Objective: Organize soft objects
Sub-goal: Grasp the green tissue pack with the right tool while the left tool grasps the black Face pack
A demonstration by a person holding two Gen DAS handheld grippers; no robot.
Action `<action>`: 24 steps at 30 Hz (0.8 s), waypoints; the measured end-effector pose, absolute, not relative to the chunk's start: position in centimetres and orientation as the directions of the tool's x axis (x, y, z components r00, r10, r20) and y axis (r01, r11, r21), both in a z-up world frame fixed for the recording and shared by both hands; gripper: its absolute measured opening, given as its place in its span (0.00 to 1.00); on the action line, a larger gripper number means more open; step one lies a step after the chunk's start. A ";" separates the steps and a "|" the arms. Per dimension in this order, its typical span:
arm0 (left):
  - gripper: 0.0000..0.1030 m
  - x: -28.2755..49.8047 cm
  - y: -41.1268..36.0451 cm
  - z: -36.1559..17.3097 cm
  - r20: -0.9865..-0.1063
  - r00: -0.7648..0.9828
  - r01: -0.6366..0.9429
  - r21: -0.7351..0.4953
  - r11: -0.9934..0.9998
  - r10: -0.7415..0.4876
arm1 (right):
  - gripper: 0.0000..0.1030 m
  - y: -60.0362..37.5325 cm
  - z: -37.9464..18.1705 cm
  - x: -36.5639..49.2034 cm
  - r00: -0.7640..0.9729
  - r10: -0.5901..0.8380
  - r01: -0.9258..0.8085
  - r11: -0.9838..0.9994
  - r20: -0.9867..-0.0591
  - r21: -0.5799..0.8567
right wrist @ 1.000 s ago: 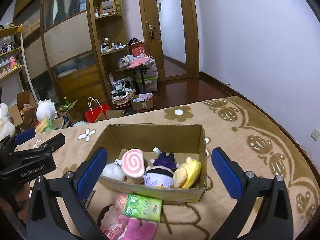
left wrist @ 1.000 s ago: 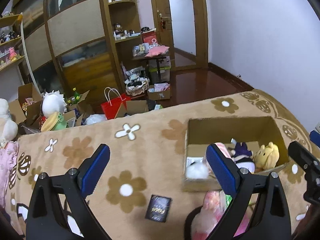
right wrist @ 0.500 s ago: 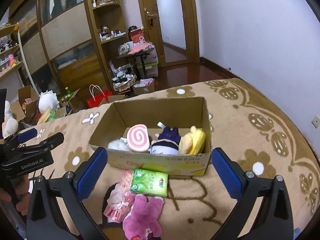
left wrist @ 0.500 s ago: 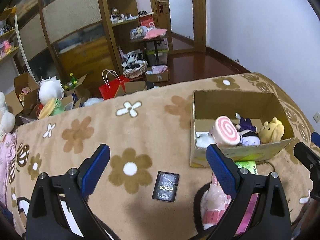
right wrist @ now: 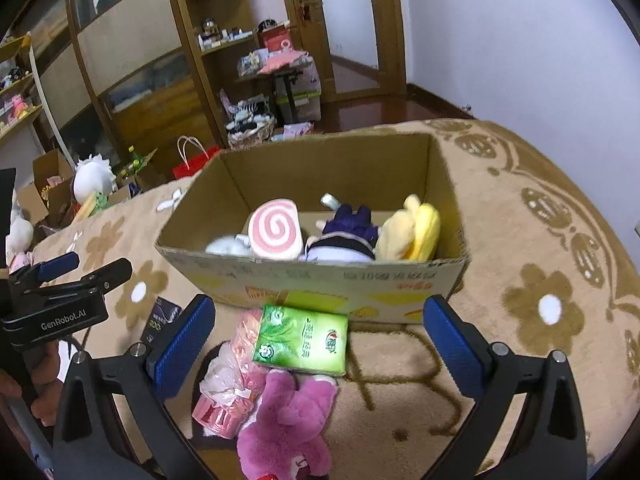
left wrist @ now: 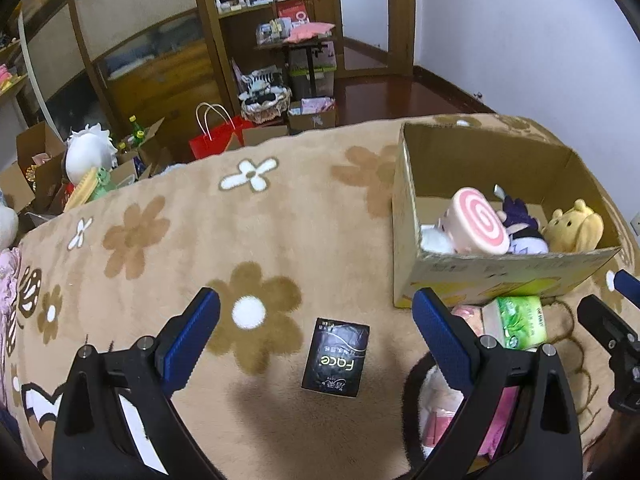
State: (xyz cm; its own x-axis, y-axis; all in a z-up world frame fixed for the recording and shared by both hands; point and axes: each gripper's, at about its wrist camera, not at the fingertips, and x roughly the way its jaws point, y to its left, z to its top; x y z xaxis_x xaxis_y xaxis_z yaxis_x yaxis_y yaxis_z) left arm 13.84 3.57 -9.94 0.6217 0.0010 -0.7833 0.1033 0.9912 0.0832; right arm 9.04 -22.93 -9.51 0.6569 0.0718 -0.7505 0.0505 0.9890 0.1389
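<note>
A cardboard box (right wrist: 320, 280) (left wrist: 500, 276) on the flowered blanket holds a pink swirl plush (right wrist: 274, 229), a purple doll (right wrist: 348, 232) and a yellow plush (right wrist: 412, 228). In front of it lie a green tissue pack (right wrist: 302, 339) (left wrist: 520, 320), a pink wrapped bundle (right wrist: 230, 376) and a magenta plush (right wrist: 288, 424). A black packet (left wrist: 335, 357) lies left of them. My left gripper (left wrist: 316, 332) is open above the black packet. My right gripper (right wrist: 316, 344) is open above the tissue pack and magenta plush.
The blanket (left wrist: 160, 240) covers a raised surface whose far edge drops to a floor with a red bag (left wrist: 216, 140), open boxes (left wrist: 36, 164) and a white plush (left wrist: 88, 152). Wooden cabinets and a door stand behind.
Both grippers have pulled back and tilted down. The box looks farther off, and the black packet and the items in front of the box now show in full.
</note>
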 end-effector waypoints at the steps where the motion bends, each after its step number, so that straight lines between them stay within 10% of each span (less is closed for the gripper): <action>1: 0.93 14.0 3.6 -10.4 -0.788 0.616 0.107 0.083 0.991 -0.001 | 1.00 -22.8 -9.8 9.2 0.652 0.070 0.049 0.990 -0.755 0.135; 24: 0.93 16.2 3.7 -17.6 -0.864 0.503 0.119 0.041 0.992 -0.025 | 1.00 -21.7 -15.4 12.1 0.573 0.089 0.044 0.989 -0.814 0.139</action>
State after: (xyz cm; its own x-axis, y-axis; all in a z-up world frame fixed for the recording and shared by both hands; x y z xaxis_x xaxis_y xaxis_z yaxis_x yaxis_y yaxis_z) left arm 16.20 3.74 -17.57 0.5029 -0.0249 -0.8640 0.1189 0.9921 0.0406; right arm 12.15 -21.69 -15.36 0.5733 0.0889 -0.8145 0.0440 0.9893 0.1390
